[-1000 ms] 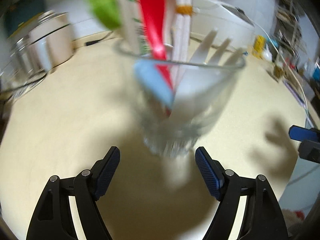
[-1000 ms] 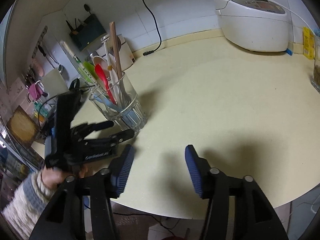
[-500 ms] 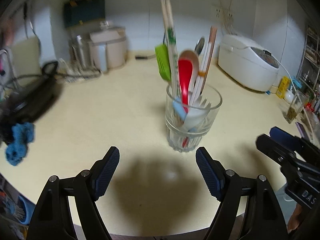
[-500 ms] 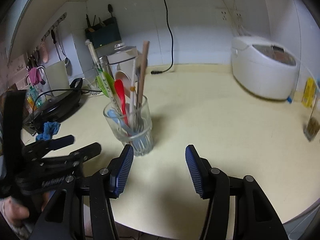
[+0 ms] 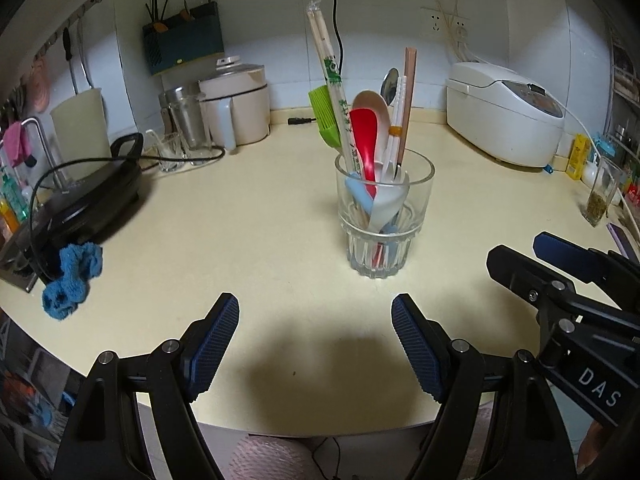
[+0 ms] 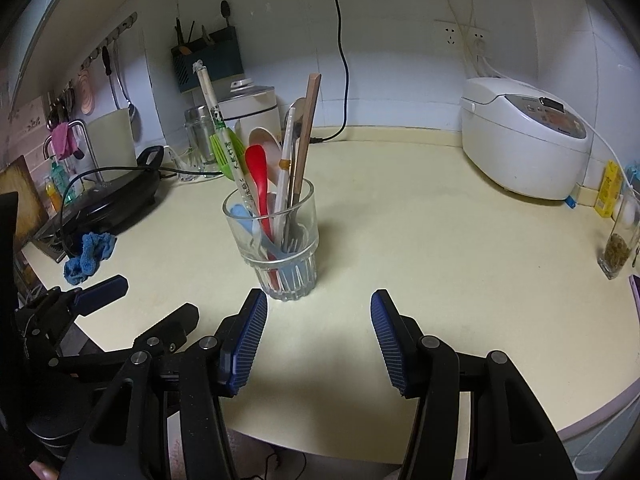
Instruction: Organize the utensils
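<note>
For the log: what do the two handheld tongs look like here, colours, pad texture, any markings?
Both the left tongs and the right tongs are matte black angular plastic linkages with round silver pivot pins. Each finger ends in a blue ribbed rubber pad. In the left wrist view, the right tongs' body carries white lettering reading "DAS", cut off at the edge. No cables are visible on either.

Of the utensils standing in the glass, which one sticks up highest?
The wrapped chopsticks with green print: their tip rises above the brown stick, metal spoon, red spoon and green brush.
</note>
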